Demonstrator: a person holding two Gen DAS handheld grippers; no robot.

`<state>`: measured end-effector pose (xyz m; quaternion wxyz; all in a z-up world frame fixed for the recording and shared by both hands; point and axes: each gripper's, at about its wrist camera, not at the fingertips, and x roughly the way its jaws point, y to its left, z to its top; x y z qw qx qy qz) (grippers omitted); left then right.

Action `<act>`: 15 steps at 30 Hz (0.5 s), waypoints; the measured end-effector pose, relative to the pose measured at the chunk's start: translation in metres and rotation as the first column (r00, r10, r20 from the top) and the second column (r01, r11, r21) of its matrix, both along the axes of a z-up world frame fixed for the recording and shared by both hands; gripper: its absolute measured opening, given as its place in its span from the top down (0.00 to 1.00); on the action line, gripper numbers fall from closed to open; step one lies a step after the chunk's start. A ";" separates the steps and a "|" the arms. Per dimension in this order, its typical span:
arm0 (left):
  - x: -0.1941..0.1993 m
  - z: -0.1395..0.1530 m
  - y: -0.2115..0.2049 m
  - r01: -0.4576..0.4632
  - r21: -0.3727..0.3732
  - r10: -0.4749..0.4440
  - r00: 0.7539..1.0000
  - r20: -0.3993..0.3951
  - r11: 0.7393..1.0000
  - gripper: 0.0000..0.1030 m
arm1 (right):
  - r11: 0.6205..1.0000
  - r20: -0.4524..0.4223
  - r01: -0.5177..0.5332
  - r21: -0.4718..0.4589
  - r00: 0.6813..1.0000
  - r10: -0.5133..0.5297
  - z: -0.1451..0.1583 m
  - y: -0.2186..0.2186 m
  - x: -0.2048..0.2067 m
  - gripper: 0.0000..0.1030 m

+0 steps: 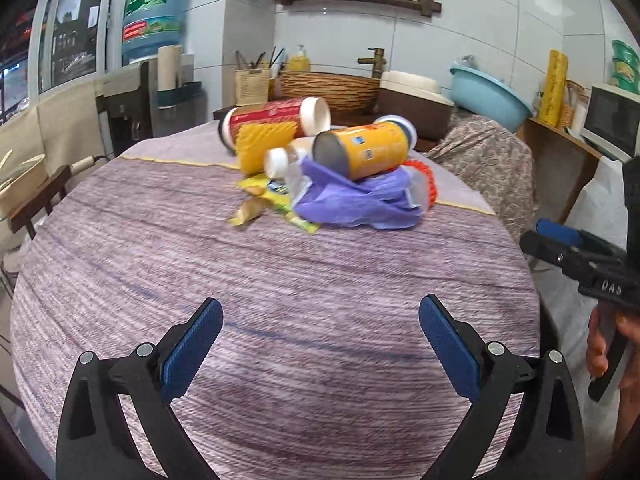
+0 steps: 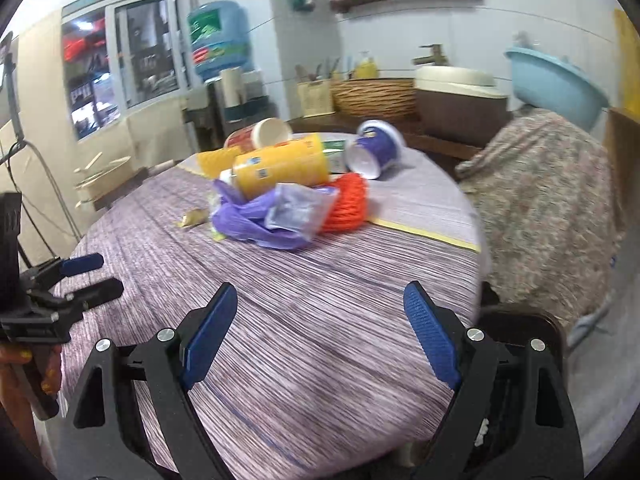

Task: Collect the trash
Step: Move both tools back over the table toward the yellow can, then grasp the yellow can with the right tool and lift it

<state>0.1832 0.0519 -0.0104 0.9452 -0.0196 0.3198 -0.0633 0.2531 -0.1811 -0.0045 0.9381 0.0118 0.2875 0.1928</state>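
A heap of trash lies at the far side of the round table (image 1: pixel 280 300): a yellow can (image 1: pixel 362 152) on its side, a red tube (image 1: pixel 276 118), a purple plastic bag (image 1: pixel 356 200), a clear bottle (image 1: pixel 292 166), an orange coil (image 2: pixel 350 202), a purple cup (image 2: pixel 376 148) and a banana peel (image 1: pixel 250 212). My left gripper (image 1: pixel 320 344) is open and empty above the near table edge. My right gripper (image 2: pixel 320 332) is open and empty, to the right of the left one. Both are well short of the heap.
The table has a purple striped cloth. A chair under flowered fabric (image 2: pixel 540 200) stands at its right. A counter behind holds a wicker basket (image 1: pixel 328 88), a blue basin (image 1: pixel 488 96) and a water jug (image 1: pixel 154 16). A wooden chair (image 1: pixel 40 200) is at the left.
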 end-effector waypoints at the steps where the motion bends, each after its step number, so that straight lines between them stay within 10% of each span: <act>1: -0.001 -0.001 0.004 -0.006 -0.006 0.006 1.000 -0.001 1.000 0.06 | 1.000 -0.007 -0.021 -0.007 1.000 0.021 0.000 0.008 0.006 0.18; 15: 0.001 -0.004 0.014 -0.002 -0.016 0.002 1.000 -0.009 1.000 0.06 | 0.997 -0.042 -0.077 -0.009 0.996 0.077 0.017 0.069 0.096 0.18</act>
